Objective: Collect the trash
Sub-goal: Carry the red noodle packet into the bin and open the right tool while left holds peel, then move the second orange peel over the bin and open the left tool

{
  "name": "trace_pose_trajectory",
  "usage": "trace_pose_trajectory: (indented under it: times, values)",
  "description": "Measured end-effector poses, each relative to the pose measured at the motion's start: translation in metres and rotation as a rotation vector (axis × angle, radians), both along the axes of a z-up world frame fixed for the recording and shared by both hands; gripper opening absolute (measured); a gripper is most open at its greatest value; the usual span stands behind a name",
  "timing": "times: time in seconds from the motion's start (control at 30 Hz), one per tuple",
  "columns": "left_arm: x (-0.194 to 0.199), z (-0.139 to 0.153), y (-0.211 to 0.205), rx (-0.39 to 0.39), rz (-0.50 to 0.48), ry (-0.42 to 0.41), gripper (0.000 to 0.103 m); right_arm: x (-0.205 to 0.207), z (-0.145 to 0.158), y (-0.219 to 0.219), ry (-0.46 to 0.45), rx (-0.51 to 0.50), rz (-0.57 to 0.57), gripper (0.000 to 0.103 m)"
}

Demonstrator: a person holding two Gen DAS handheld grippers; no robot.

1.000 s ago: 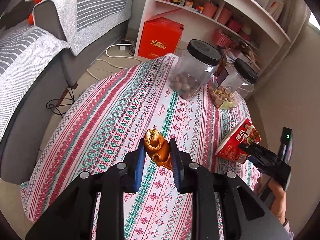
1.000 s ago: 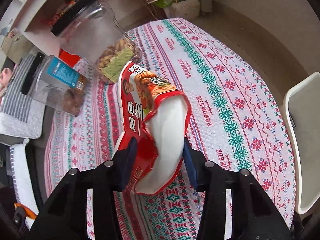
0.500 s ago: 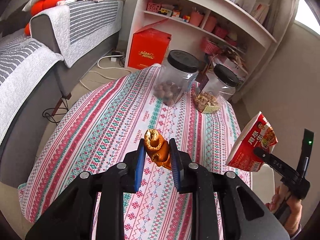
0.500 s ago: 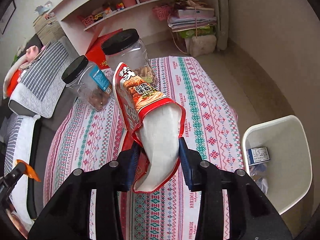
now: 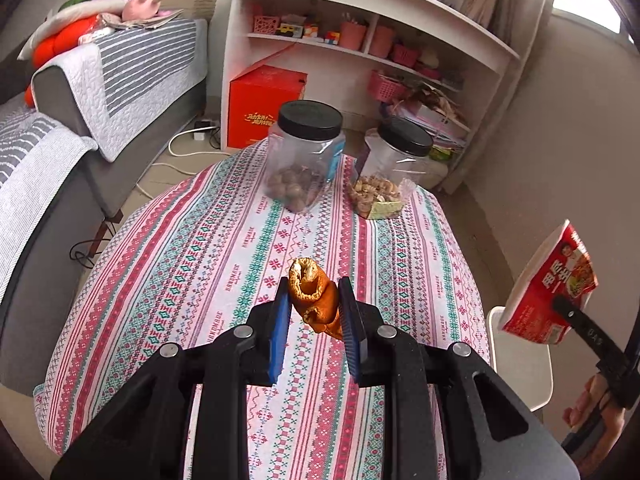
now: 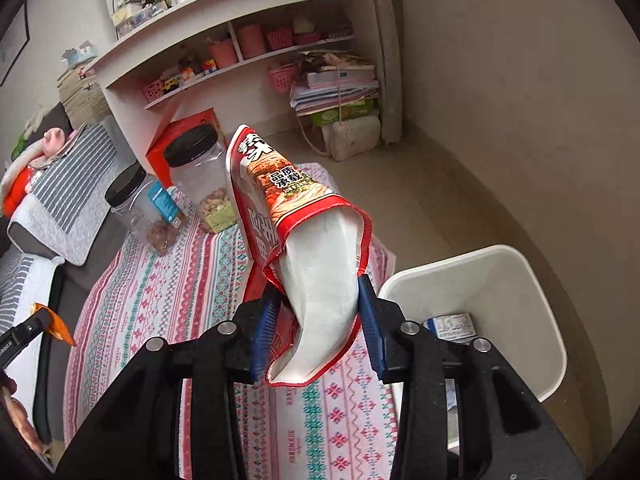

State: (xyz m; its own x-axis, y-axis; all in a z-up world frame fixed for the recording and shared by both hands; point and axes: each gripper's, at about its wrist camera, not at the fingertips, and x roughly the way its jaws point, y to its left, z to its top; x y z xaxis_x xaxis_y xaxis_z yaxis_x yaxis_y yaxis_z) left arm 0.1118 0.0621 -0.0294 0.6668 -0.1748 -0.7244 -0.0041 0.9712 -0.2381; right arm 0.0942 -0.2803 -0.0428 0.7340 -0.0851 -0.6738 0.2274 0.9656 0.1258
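Observation:
My left gripper (image 5: 314,302) is shut on a crumpled orange wrapper (image 5: 314,296), held above the patterned tablecloth (image 5: 208,248). My right gripper (image 6: 316,304) is shut on a squashed red noodle cup (image 6: 304,240) with a white inside, held above the table's right edge. The cup also shows at the right of the left wrist view (image 5: 550,288). A white trash bin (image 6: 516,276) stands on the floor just right of the table, with a small box (image 6: 450,326) inside. The bin's rim shows in the left wrist view (image 5: 520,364).
Two clear jars with black lids hold nuts at the table's far side (image 5: 304,156) (image 5: 390,172). A white shelf unit (image 5: 360,48) and a red box (image 5: 264,104) stand behind. A grey sofa (image 5: 80,112) lies to the left.
Both grippers have risen and pulled back from the table, each still holding its item. The right gripper has swung toward the white bin, which has come into fuller view.

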Motion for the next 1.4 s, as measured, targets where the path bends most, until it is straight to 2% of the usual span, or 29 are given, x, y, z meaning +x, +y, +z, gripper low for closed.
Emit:
trace_pose_trajectory:
  times: [0.17,0.43,0.6,0.7,0.77,0.83,1.13,1.4]
  values:
    - [-0.001,0.000,-0.024,0.017,-0.036,-0.011,0.024,-0.012,0.009,-0.036,-0.011,0.027,-0.091,0.037]
    - [-0.005,-0.003,-0.061,0.043,-0.099,-0.015,0.024,-0.028,0.005,-0.089,0.013,0.031,-0.222,0.037]
    - [-0.006,0.000,-0.081,0.039,-0.127,-0.027,0.024,-0.034,-0.002,-0.120,0.062,0.025,-0.286,0.040]
    - [-0.006,0.003,-0.097,0.021,-0.163,-0.033,0.024,-0.040,-0.001,-0.135,0.065,0.039,-0.318,0.045]
    - [-0.007,0.004,-0.110,0.012,-0.193,-0.038,0.024,-0.047,0.002,-0.143,0.053,0.037,-0.340,0.058]
    - [-0.009,0.006,-0.126,0.012,-0.223,-0.049,0.024,-0.054,0.006,-0.149,0.038,0.032,-0.356,0.064]
    - [-0.016,0.017,-0.211,-0.040,-0.382,-0.084,0.024,-0.090,0.031,-0.182,-0.090,0.080,-0.443,0.087]
    - [-0.020,0.025,-0.305,-0.061,-0.517,-0.072,0.025,-0.121,0.048,-0.208,-0.178,0.111,-0.512,0.092]
